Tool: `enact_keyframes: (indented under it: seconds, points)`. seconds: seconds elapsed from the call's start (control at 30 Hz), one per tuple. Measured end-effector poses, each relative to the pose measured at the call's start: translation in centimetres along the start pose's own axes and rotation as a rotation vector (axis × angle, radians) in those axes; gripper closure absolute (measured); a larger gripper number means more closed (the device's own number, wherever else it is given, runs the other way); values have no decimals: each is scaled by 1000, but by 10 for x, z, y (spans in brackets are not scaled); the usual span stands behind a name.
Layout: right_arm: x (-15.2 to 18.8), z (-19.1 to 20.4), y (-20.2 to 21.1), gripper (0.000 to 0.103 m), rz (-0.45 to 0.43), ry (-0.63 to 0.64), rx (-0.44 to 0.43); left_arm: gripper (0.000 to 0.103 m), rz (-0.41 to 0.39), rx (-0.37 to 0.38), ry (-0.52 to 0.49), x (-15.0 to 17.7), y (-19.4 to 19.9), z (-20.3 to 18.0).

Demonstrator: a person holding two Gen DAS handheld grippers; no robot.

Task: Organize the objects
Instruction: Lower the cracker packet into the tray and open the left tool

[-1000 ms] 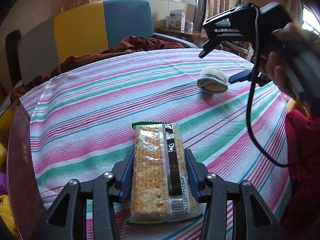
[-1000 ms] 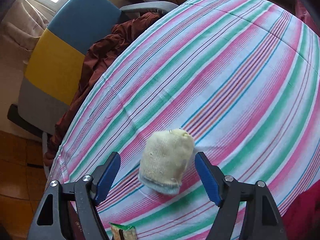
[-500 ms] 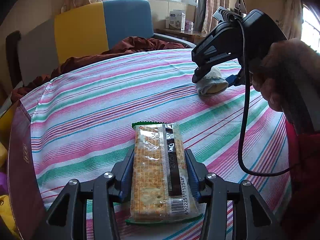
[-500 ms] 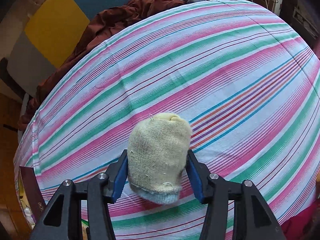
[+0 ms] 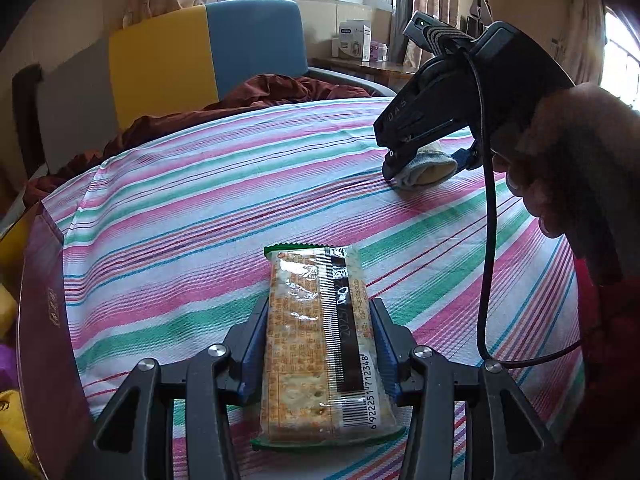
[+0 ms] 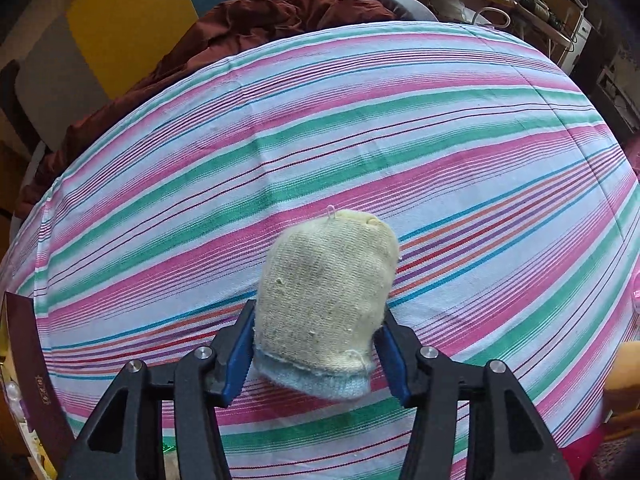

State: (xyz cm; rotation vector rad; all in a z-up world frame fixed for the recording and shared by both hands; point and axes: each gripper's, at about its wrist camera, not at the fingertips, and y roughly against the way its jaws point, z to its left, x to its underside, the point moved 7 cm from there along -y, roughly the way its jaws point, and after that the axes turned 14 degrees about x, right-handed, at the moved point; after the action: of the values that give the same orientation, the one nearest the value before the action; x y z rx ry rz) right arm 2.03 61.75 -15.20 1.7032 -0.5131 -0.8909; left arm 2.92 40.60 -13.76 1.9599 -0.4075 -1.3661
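Observation:
My left gripper (image 5: 318,324) is shut on a long cracker packet (image 5: 320,344) with a barcode, held just over the striped tablecloth (image 5: 192,208). The packet's far end sticks out past the blue pads toward the table's middle. At the far right of the left wrist view, my right gripper (image 5: 424,166) points steeply down with a person's hand (image 5: 568,160) behind it. It is shut on a rolled cream sock with a light blue cuff (image 6: 326,300), whose sides are pinched by both blue pads (image 6: 240,344). The sock (image 5: 430,168) rests on the tablecloth (image 6: 320,152).
A dark maroon box edge (image 5: 40,320) stands along the table's left side, the same box (image 6: 28,360) showing in the right wrist view. Behind the table are a yellow and blue chair (image 5: 204,56) and a rust-red blanket (image 5: 272,92). A black cable (image 5: 486,240) hangs from the right gripper.
The right gripper came down over the sock, rolled, and its jaws shut on the sock's sides. The left gripper and cracker packet have not moved.

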Motion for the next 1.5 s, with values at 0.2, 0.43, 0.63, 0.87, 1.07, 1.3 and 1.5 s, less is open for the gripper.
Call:
enact_keyframes:
  seconds: [0.2,0.43,0.63,0.87,1.07,1.3,1.5]
  points:
    - [5,-3,3,47,-14,32,30,54,2,-13,-7,1,1,-1]
    - [8,-11,8,50,-28,38,36,55,9,-31,25,2,8,4]
    - [12,-11,15,53,-49,67,16,55,-10,-49,34,2,35,1]
    - [20,24,35,53,-114,219,-45,55,-65,-81,39,-5,81,3]
    - [19,67,28,53,-139,306,-36,55,-97,-124,99,-3,119,28]
    - [29,71,26,53,-126,312,5,55,-135,-148,235,5,164,82]
    - [32,78,29,53,-139,340,14,55,-152,-190,457,12,192,165]
